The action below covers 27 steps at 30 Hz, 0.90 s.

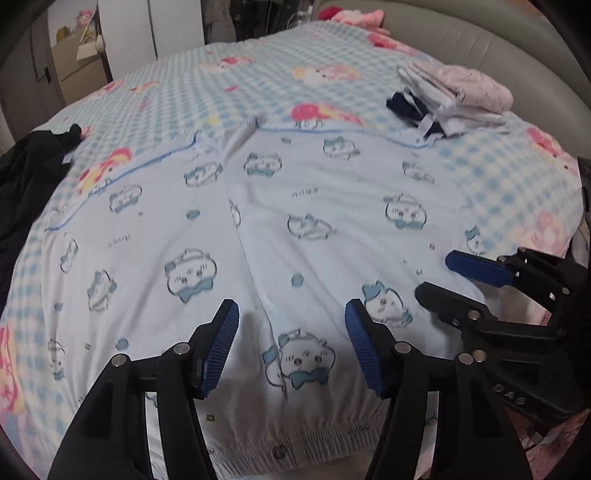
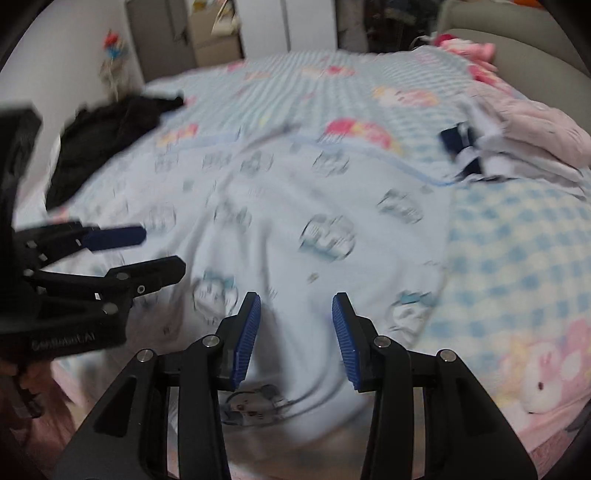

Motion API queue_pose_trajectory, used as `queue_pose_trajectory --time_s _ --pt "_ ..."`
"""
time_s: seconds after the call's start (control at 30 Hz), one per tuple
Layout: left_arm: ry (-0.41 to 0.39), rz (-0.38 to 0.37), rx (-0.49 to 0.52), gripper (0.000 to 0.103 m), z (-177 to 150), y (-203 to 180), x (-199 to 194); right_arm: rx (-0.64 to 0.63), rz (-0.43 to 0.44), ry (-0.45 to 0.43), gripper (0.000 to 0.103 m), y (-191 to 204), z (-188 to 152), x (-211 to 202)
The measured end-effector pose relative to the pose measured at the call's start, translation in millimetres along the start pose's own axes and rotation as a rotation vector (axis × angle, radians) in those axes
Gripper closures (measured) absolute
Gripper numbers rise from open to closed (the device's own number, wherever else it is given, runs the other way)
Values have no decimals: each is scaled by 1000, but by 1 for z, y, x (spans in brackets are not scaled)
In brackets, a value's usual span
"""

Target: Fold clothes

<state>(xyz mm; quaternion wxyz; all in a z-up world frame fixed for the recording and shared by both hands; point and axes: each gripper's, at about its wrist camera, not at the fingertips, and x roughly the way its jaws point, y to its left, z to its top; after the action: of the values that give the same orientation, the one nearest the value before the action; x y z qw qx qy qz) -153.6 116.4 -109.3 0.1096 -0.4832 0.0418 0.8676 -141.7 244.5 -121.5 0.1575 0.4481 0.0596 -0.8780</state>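
Landmark: light-blue pyjama shorts [image 1: 295, 229], cartoon-cat print; all places given rel. to these.
Shorts pos.: spread flat on bed [image 1: 192, 88], centre of checked blue/white bedspread; elastic waistband [image 1: 295, 439] at near edge, the two leg hems w/ blue trim at far edge.
Left tool [image 1: 291, 343]: above waistband end of shorts, approx. over centre seam. Jaws apart, blue ribbed pads face each other, nothing between them but fabric lying below. No grip seen.
Right tool [image 2: 295, 339]: over near right part of shorts, also by waistband. Jaws apart, gap narrower than left tool's; nothing clamped. Right wrist view blurred, so contact w/ fabric: cannot tell.
Cross-check: right tool shows in left wrist view at right edge of shorts [image 1: 454, 277], jaws apart; left tool shows in right wrist view at left side of shorts [image 2: 155, 251], jaws apart.
Dark garment [image 1: 33, 173]: crumpled on bed, beyond left leg of shorts, touching or just beside its hem corner.
Folded pile [image 1: 458, 96]: pink, white, navy items stacked, just beyond far right hem of shorts.
Pink plush items [image 1: 358, 16]: far right of shorts, by bed's headboard [image 1: 498, 55].
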Motion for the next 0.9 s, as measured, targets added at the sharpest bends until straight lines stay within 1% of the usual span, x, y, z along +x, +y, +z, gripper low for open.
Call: queue_pose_trajectory --time_s 0.07,0.17,0.27,0.33,0.4,0.47,0.5,0.53,0.6,0.73,0.8,0.87,0.9 --pt "27 -2 -11 41 -6 0 6 -36 -43 25 62 3 -5 9" --pt "60 29 20 40 -12 0 10 -6 -71 37 62 -10 -11 5" --pt "54 42 46 40 -17 6 -3 19 -121 31 62 -24 -16 -4" --pt "42 24 31 40 -18 12 -8 56 -107 16 61 -29 -16 -9" --pt "26 -8 1 40 -16 15 -8 83 -83 -28 61 -29 -12 -18" --pt "37 -12 1 40 -13 10 -1 46 -72 -85 61 -20 -6 -25" --pt "42 -14 2 41 -12 7 3 20 -59 -94 60 -13 -4 -24" --pt "48 -16 2 41 -10 5 7 -1 -49 -85 60 -6 -4 -21" --pt "74 18 25 41 -13 -1 15 -35 -51 -41 60 3 -6 -10" --pt "100 49 27 38 -20 3 12 -6 -86 30 60 -16 -10 0" --pt "95 61 57 38 -25 3 5 39 -109 6 59 -29 -10 -8" --pt "68 44 78 39 -26 2 -3 63 -99 -8 58 -35 -10 -13" --pt "53 35 78 39 -24 1 -5 72 -79 -21 58 -34 -9 -14"
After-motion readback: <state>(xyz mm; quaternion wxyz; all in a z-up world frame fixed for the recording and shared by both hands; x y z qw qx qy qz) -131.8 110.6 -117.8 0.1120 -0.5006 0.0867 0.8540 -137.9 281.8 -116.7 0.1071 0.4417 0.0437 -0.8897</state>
